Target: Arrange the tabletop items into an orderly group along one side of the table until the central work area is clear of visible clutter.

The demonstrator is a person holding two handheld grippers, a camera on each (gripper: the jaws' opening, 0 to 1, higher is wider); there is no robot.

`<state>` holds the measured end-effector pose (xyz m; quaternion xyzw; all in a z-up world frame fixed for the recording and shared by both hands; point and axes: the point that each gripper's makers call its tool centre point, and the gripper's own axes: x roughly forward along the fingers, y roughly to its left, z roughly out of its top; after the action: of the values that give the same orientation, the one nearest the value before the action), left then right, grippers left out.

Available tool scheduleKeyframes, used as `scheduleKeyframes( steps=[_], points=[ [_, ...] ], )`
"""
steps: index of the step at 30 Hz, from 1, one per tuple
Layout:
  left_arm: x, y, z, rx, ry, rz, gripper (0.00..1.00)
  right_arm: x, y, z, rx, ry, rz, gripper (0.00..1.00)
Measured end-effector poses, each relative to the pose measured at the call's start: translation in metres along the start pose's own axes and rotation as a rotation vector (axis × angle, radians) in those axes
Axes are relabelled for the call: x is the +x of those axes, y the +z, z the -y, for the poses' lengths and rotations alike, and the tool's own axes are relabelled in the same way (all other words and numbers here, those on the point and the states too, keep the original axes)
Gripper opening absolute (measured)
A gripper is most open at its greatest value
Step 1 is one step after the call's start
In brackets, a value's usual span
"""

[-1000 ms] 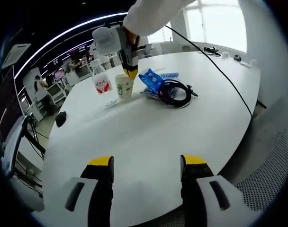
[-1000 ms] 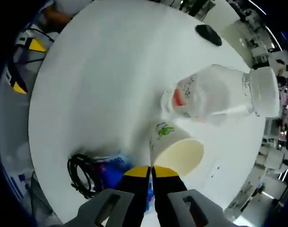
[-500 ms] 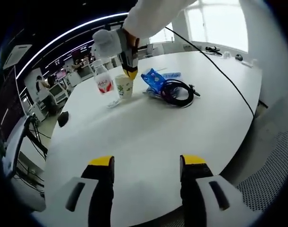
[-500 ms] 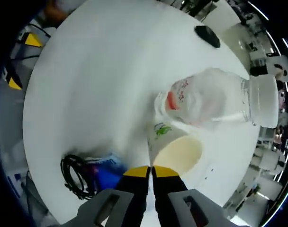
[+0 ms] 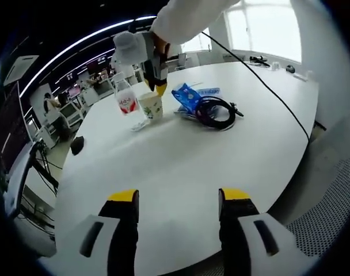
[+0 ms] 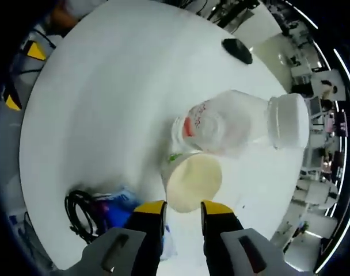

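Paper cup just beyond the right gripper's spread fingers, untouched; left fingers likewise spread.

Open-plan office, rows of desks, ceiling strip lights

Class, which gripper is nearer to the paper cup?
Right. The right gripper hovers just above the paper cup, jaws apart; the left gripper waits far across the table.
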<state>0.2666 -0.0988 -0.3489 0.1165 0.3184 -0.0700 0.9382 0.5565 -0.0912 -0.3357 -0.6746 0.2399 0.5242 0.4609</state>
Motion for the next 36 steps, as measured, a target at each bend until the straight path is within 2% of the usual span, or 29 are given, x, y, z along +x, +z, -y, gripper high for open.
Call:
scheduleKeyframes(
  steps=[3,4,9,13,14,15,18,20,22,25,27,28,29,31,33,34,36],
  points=[
    [0.0,0.0,-0.001,0.004,0.006,0.001,0.56,-0.006,-0.001,0.009,0.124,-0.063,0.04,0.23],
    [0.0,0.001,-0.001,0.004,0.007,0.005,0.56,-0.015,0.001,0.01,0.179,-0.081,0.08,0.22],
    [-0.001,0.003,-0.003,0.004,0.013,0.018,0.58,-0.033,0.001,0.003,0.34,-0.078,0.198,0.29],
    [0.0,0.001,-0.002,0.013,0.006,0.01,0.6,-0.063,-0.003,0.006,0.464,-0.143,0.313,0.32],
    [0.0,0.002,-0.001,0.019,0.004,0.009,0.61,-0.072,-0.013,0.007,0.556,-0.175,0.346,0.32],
    [0.0,0.001,0.0,0.02,0.001,0.007,0.61,-0.075,-0.016,0.006,0.582,-0.18,0.359,0.32],
    [0.0,0.002,0.004,0.042,-0.012,0.012,0.68,-0.095,-0.026,0.001,0.786,-0.189,0.501,0.39],
    [0.0,0.005,0.003,0.054,-0.007,0.031,0.76,-0.111,-0.035,-0.008,0.95,-0.189,0.608,0.48],
    [-0.002,0.01,0.003,0.067,0.0,0.051,0.83,-0.125,-0.046,-0.014,1.067,-0.212,0.711,0.62],
    [-0.001,0.01,0.003,0.072,-0.007,0.06,0.86,-0.137,-0.063,-0.038,1.229,-0.206,0.763,0.71],
    [-0.001,0.01,0.007,0.07,-0.026,0.068,0.86,-0.147,-0.066,-0.056,1.315,-0.161,0.849,0.73],
    [0.0,0.011,0.008,0.075,-0.031,0.073,0.86,-0.159,-0.066,-0.065,1.351,-0.171,0.927,0.76],
    [0.0,0.01,0.009,0.084,-0.035,0.071,0.87,-0.165,-0.068,-0.073,1.382,-0.166,0.954,0.82],
    [0.0,0.008,0.01,0.088,-0.04,0.064,0.89,-0.175,-0.072,-0.092,1.432,-0.141,0.955,0.99],
    [0.0,0.008,0.011,0.086,-0.046,0.062,0.9,-0.181,-0.081,-0.109,1.469,-0.128,0.942,1.0],
    [-0.001,0.008,0.011,0.084,-0.043,0.063,0.9,-0.184,-0.085,-0.126,1.507,-0.14,0.926,1.0],
    [-0.001,0.009,0.009,0.076,-0.041,0.073,0.9,-0.186,-0.086,-0.147,1.491,-0.143,0.92,1.0]
  ],
)
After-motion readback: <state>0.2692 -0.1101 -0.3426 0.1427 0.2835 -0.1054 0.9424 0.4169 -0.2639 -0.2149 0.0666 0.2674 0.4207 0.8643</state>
